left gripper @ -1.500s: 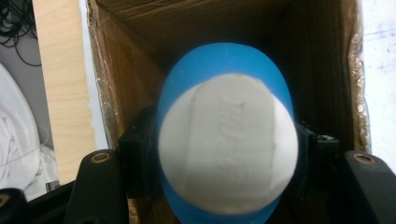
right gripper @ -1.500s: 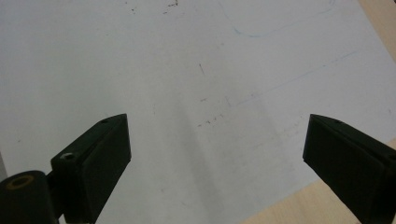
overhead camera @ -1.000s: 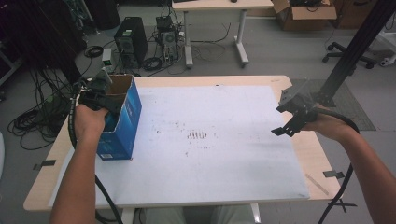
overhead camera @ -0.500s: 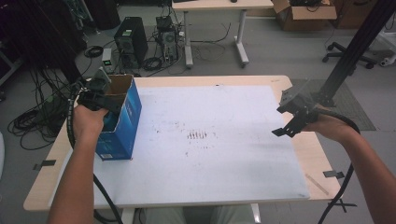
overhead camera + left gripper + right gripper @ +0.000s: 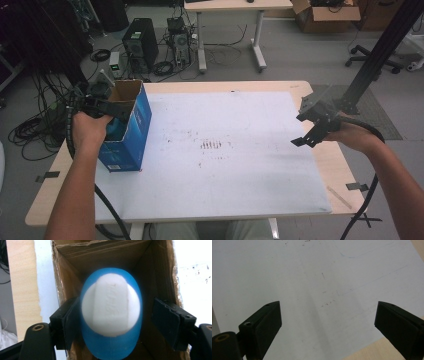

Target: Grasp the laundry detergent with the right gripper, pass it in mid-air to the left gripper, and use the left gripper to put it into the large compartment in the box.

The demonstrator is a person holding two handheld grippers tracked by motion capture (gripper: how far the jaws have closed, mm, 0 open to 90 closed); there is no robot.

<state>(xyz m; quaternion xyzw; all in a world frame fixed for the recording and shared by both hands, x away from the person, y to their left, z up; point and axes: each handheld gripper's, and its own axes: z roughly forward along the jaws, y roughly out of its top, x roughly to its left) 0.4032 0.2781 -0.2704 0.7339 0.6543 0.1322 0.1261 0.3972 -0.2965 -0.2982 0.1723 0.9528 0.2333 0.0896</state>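
Both grippers open: left gripper point(image 5: 112, 322) straddles blue-white object point(image 5: 110, 312) inside cardboard box point(image 5: 131, 127), right gripper point(image 5: 327, 325) over table point(image 5: 240, 175).

Lab or tech workroom — computer towers point(image 5: 140, 44) on the floor, tangled cables point(image 5: 37, 127), cardboard boxes point(image 5: 327, 14), office chair point(image 5: 372, 52)

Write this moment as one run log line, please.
left gripper: jaws just opening, blue-white object between, inside box | right gripper: open, idle

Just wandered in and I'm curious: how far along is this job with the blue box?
The blue-and-white object already sits inside the open cardboard box. The left hand-held gripper has just been opening, and its right pad stands clear of the object. The right hand-held gripper waits open over the white sheet. Left: withdrawing.
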